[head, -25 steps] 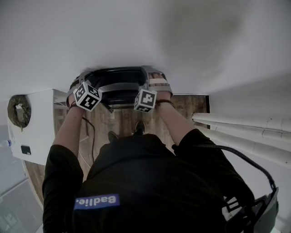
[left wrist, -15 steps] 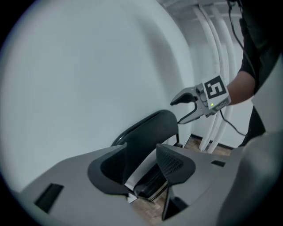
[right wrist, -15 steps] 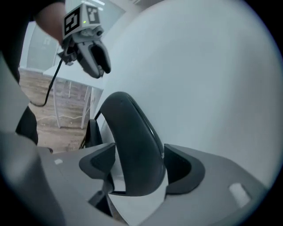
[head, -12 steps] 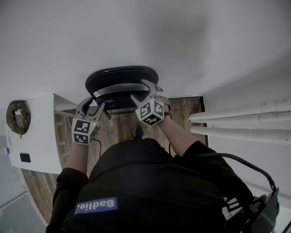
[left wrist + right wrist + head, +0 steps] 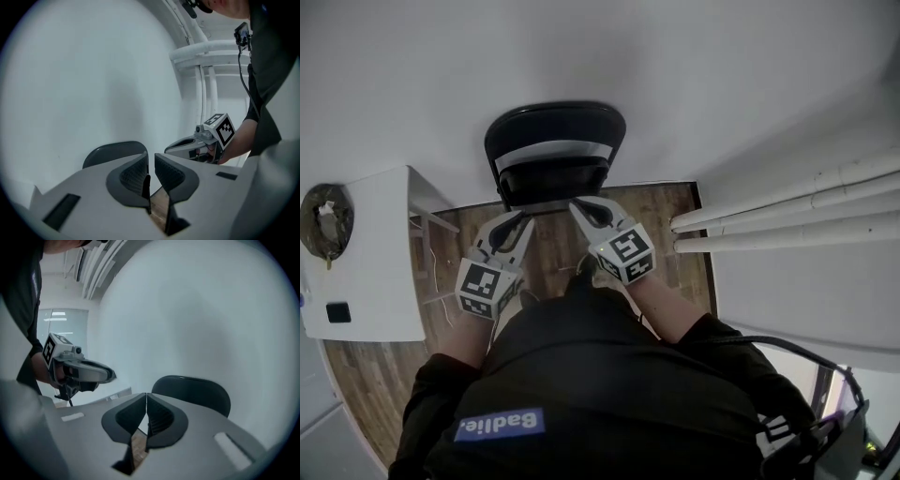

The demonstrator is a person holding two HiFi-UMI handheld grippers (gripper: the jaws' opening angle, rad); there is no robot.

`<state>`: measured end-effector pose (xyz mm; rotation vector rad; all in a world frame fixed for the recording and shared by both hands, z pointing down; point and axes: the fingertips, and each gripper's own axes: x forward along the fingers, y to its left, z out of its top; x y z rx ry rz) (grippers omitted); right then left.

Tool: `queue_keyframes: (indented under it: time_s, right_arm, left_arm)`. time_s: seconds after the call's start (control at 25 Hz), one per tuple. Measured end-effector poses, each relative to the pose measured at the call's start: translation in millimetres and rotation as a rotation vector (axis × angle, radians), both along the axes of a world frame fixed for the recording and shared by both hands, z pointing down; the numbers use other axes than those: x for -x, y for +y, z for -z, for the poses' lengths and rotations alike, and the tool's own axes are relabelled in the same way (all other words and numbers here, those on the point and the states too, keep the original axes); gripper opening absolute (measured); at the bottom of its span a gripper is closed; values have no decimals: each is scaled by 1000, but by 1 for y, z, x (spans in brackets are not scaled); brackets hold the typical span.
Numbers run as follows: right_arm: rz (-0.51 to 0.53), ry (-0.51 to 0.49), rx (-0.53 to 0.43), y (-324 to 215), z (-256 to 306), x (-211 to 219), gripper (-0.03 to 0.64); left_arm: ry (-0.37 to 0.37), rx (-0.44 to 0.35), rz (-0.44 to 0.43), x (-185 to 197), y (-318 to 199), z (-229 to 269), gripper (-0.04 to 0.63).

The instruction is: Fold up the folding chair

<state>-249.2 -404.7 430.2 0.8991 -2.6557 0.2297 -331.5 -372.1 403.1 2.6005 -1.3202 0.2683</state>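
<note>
The folding chair is seen standing on the wooden floor, close against the white wall. Both tools are held near it without touching it. The left tool is closing, a narrow gap left and nothing between its jaws, while the right tool is pressed together, empty.

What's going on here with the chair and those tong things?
A person holds tongs in each hand, facing a black folding chair that looks folded up and stands against the white wall. Neither pair touches it: the left tongs are closing on nothing, and the right tongs are shut and empty.
</note>
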Motion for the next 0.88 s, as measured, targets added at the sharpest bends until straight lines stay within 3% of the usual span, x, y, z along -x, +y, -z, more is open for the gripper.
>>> queue_keyframes:
  time_s: [0.28,0.48,0.6,0.88]
  right_arm:
    - [95,-181,83,71,23,3,2]
    - [135,-209,56,79,37,-30,2]
    - [130,-224,50,75,38,-52,2]
    - [148,-224,65,75,32,-78,0]
  left_arm:
    - [67,-57,-23,-26,48,26,6]
    - [111,-31,-28,-58,49,36,5]
    - [104,-29,-64,-85,51,32,5]
    - [88,-6,-46,-115,52,24,5]
